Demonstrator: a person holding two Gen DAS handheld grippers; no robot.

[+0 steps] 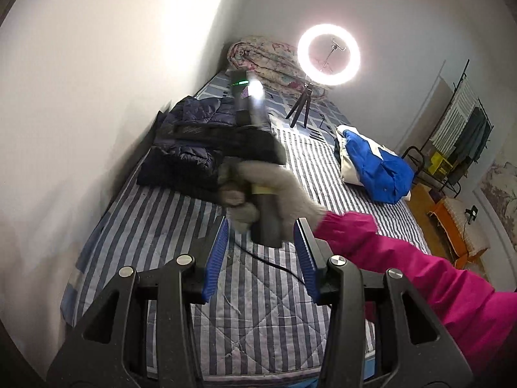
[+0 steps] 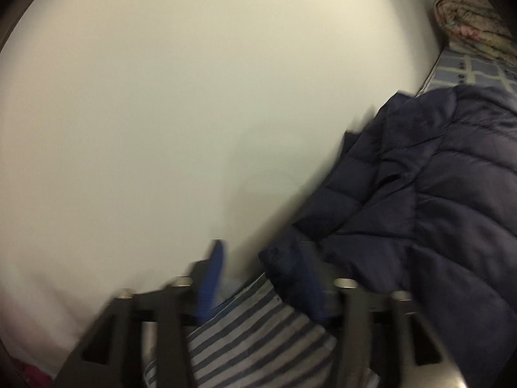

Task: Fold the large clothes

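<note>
Navy quilted jacket (image 2: 420, 200) lies bunched at the bed's (image 1: 258, 307) wall-side edge; my right tool (image 2: 258, 278) gapes apart, empty, at its hem; my left tool (image 1: 263, 258) hovers part-open, empty; next, I'd say, pinch that hem to spread it.

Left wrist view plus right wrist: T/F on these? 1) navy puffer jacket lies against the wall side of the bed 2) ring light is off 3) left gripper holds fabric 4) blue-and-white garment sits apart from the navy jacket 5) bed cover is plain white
1) True. The navy puffer jacket lies on the bed by the wall.
2) False. The ring light is lit.
3) False. The left gripper is open with nothing between its pads.
4) True. The blue-and-white garment lies on the opposite side of the bed.
5) False. The bed cover is striped blue and white.
</note>
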